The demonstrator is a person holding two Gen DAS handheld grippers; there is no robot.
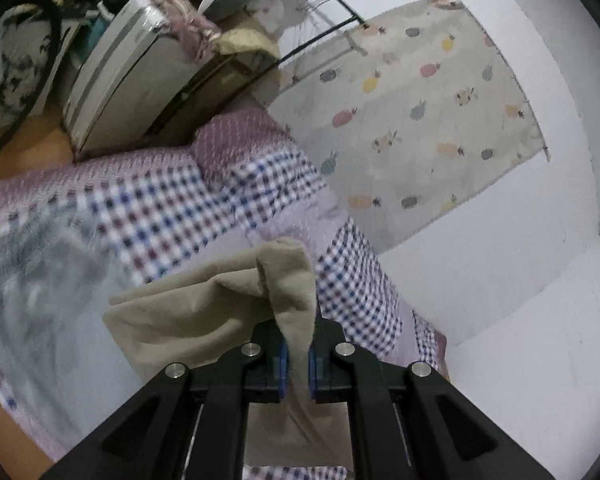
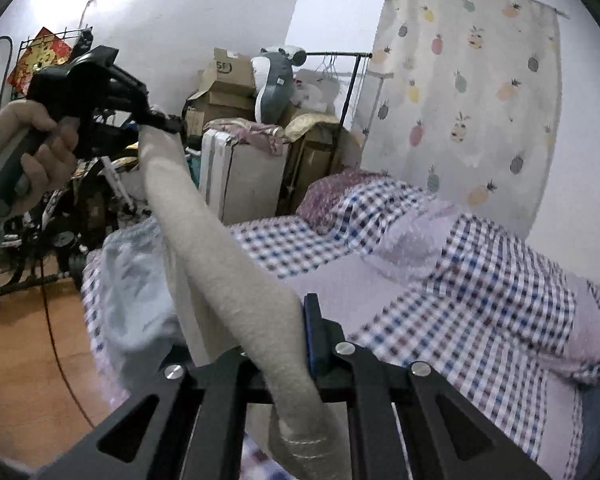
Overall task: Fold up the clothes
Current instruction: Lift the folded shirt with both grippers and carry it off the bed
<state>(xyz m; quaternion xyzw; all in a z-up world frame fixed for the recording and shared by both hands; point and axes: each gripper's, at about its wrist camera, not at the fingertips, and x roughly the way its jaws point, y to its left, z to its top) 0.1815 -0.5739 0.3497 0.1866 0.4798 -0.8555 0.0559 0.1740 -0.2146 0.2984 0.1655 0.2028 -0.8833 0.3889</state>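
Two black two-finger grippers were closed on one beige, soft-napped garment (image 2: 220,248): the left gripper (image 1: 297,360) pinched a bunched edge between its blue pads (image 1: 283,364), and the right gripper (image 2: 284,344) clamped the other end, so the cloth was stretched in a taut band above the bed. The letters "SF" were read on a brown cardboard box (image 2: 228,68). The bed was covered by a blue-and-maroon checked sheet (image 2: 480,280); a pineapple-printed curtain (image 2: 468,80) was hung on the white wall, with a white suitcase (image 2: 240,176) stood beside the bed.
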